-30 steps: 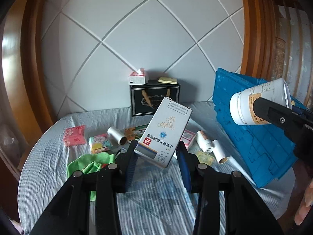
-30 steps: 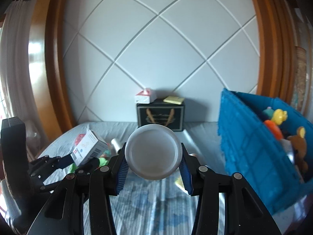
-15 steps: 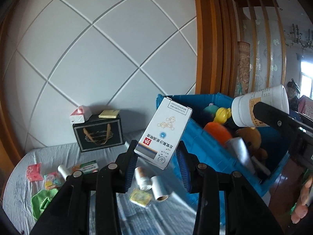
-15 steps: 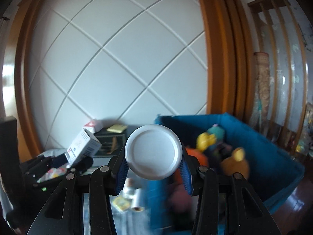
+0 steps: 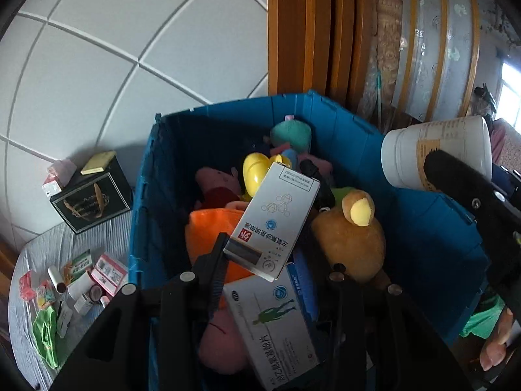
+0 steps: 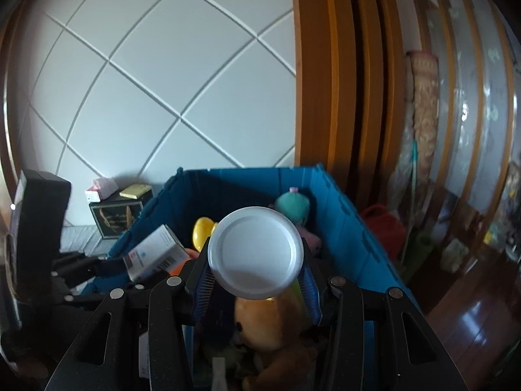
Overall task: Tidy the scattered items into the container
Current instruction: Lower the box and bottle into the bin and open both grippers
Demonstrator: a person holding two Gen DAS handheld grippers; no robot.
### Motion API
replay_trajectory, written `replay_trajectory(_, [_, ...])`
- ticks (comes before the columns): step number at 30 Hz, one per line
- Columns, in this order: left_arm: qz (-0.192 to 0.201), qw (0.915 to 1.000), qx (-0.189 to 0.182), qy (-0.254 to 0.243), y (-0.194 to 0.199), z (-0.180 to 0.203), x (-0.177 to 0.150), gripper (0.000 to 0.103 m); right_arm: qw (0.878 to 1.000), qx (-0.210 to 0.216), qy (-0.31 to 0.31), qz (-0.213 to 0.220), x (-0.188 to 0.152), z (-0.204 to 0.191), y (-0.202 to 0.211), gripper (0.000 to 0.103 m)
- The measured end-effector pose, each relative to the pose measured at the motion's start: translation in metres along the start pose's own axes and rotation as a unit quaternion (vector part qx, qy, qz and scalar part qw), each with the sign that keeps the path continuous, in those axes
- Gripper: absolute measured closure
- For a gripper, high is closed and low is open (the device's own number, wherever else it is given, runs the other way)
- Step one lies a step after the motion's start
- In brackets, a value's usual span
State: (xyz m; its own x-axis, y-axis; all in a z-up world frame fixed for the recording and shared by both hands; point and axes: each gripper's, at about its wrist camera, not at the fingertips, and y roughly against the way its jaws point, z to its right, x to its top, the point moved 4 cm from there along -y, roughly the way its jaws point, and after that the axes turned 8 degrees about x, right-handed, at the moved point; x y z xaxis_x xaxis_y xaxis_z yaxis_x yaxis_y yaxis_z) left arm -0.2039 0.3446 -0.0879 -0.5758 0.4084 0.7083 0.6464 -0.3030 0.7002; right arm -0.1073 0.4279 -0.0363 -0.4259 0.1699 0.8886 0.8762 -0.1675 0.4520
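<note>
Box (image 5: 275, 220) clamped in left gripper (image 5: 260, 260) | above blue crate (image 5: 423, 228)

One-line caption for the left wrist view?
Left gripper holds white medicine box over toy-filled blue crate.

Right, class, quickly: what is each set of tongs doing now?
Left tongs: shut on the white medicine box.
Right tongs: shut on the white jar.
</note>
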Motion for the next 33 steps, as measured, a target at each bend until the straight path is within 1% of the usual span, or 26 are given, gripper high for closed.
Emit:
replay_trajectory(1, [-0.009,0.9999,0.000,0.005,-0.007,0.002,0.002,0.064,1.000,0.004,-0.002,-0.005,-0.001,0.003,-0.005,0.057])
replay_trajectory(4, [-0.028,0.9994,0.016,0.007,-0.027,0.006,0.010,0.064,1.000,0.016,-0.005,-0.015,-0.003,0.008,-0.019,0.057])
replay_trajectory(5, [-0.033,0.9993,0.014,0.013,-0.033,0.006,0.013,0.064,1.000,0.020,-0.005,-0.020,-0.002,0.009,-0.025,0.057])
replay_trajectory(6, [-0.030,0.9992,0.020,0.016,-0.037,0.005,0.016,0.064,0.999,0.022,-0.006,-0.024,-0.001,0.010,-0.030,0.057])
replay_trajectory(8, [-0.031,0.9985,0.044,0.005,-0.046,0.002,0.018,0.064,0.999,0.024,-0.009,-0.034,0.000,0.009,-0.039,0.057])
replay_trajectory(12, [-0.048,0.9983,0.026,0.020,-0.053,-0.005,0.016,0.063,0.997,0.030,-0.011,-0.064,-0.003,0.011,-0.063,0.057])
replay_trajectory(14, [-0.057,0.9978,0.019,0.027,-0.055,-0.008,0.015,0.057,0.996,0.034,-0.012,-0.079,-0.002,0.009,-0.072,0.057])
replay_trajectory(16, [-0.060,0.9977,0.010,0.029,-0.051,-0.007,0.013,0.039,0.995,0.043,-0.011,-0.091,-0.002,0.006,-0.079,0.057])
replay_trajectory(18, [-0.050,0.9984,0.011,0.024,-0.044,-0.007,0.012,0.035,0.994,0.044,-0.007,-0.104,-0.002,0.003,-0.086,0.057])
replay_trajectory(21, [-0.035,0.9990,0.022,0.015,-0.032,-0.009,0.009,0.034,0.991,0.049,-0.003,-0.122,-0.004,-0.003,-0.092,0.057])
replay_trajectory(23, [-0.034,0.9990,0.024,0.017,-0.028,-0.012,0.004,0.033,0.989,0.054,0.000,-0.136,-0.006,-0.007,-0.095,0.057])
replay_trajectory(27, [-0.033,0.9986,0.034,0.024,-0.026,-0.020,-0.003,0.033,0.987,0.046,0.009,-0.152,-0.010,-0.014,-0.097,0.057])
replay_trajectory(33, [-0.035,0.9984,0.036,0.024,-0.025,-0.023,-0.007,0.033,0.988,0.043,0.004,-0.148,-0.010,-0.014,-0.086,0.053])
